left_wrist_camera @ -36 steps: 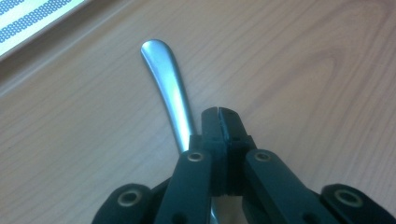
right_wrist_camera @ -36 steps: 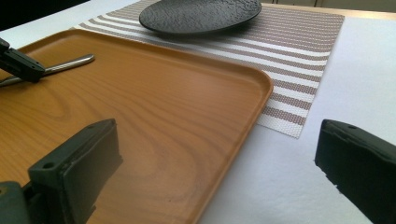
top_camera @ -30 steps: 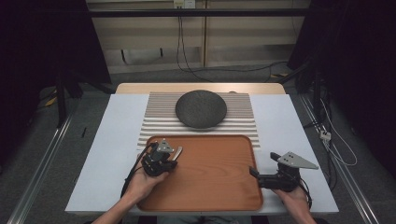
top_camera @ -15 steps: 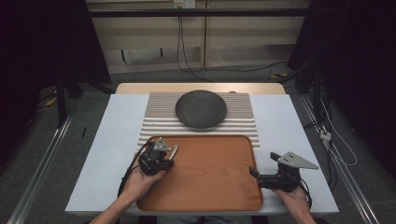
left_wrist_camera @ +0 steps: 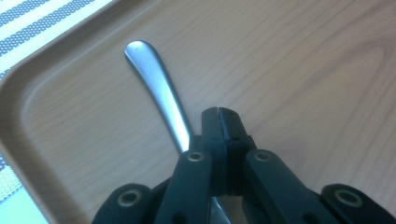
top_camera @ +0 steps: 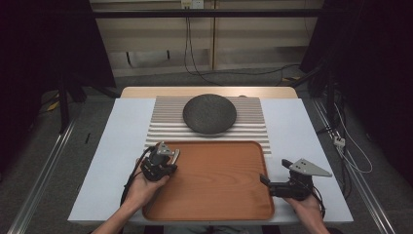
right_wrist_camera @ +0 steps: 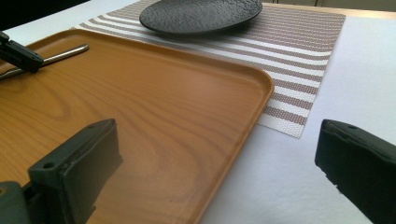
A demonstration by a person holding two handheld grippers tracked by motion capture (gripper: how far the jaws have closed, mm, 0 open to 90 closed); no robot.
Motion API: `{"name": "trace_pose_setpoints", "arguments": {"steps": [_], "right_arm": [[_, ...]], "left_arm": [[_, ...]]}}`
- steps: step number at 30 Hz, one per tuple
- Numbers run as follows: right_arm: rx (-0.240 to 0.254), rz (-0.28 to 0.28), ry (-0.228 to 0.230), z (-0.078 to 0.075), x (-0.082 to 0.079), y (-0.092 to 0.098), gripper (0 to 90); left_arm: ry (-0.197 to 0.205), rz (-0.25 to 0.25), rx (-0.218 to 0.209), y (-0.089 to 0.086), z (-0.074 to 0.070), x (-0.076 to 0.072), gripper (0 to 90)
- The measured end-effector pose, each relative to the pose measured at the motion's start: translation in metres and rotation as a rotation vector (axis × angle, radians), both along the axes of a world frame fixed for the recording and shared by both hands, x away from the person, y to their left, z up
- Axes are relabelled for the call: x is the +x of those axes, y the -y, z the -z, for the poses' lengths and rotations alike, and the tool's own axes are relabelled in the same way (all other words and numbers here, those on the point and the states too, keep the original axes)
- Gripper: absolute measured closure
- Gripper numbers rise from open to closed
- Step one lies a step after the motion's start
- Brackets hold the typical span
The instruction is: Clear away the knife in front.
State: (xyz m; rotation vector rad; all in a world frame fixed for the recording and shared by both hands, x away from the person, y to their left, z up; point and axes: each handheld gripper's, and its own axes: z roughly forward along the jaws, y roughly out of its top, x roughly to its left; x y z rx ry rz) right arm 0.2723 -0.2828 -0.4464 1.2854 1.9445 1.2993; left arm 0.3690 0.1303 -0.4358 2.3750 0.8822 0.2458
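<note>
One wooden tray (top_camera: 214, 195) lies on the white table (top_camera: 109, 161), with one striped placemat (top_camera: 253, 122) beyond it and one dark round plate (top_camera: 209, 113) resting on that mat. One metal utensil handle (left_wrist_camera: 156, 91) lies flat on the tray floor near the tray's corner; what kind of utensil it is cannot be told, since its working end is hidden under the gripper.

There are two grippers, one in each hand. The left gripper (left_wrist_camera: 219, 116) sits low over the tray with its two black jaws pressed together, tip to tip, nothing between them. The handle runs just to the left of the closed jaws and passes beneath the gripper body; it extends ahead of the jaw tips toward the tray's rim.

The right gripper (top_camera: 265, 181) is at the tray's right edge, its two jaws standing wide apart. In the right gripper view the tray's rim runs between them: the left jaw is over the wood, the right jaw over the bare white table. The plate lies well ahead of these jaws, and the left gripper's tips (right_wrist_camera: 18, 56) show far off, touching the handle.
</note>
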Motion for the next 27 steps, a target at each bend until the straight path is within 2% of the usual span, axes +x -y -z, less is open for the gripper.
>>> {"name": "trace_pose_setpoints", "arguments": {"steps": [5, 8, 13, 27], "right_arm": [[-0.001, 0.000, 0.001, 0.000, 0.000, 0.001, 0.0], [-0.001, 0.001, 0.000, 0.000, 0.000, 0.000, 0.0], [-0.001, 0.000, 0.000, 0.000, 0.000, 0.000, 0.0], [-0.005, -0.006, 0.000, 0.000, 0.001, -0.001, 0.0]], "left_arm": [[-0.002, -0.022, 0.003, -0.002, 0.000, 0.001, 90.0], [0.013, -0.052, 0.020, -0.003, 0.000, 0.002, 90.0], [0.013, -0.060, 0.029, -0.005, -0.001, 0.002, 90.0], [-0.013, -0.117, 0.016, -0.015, -0.001, 0.003, 90.0]]}}
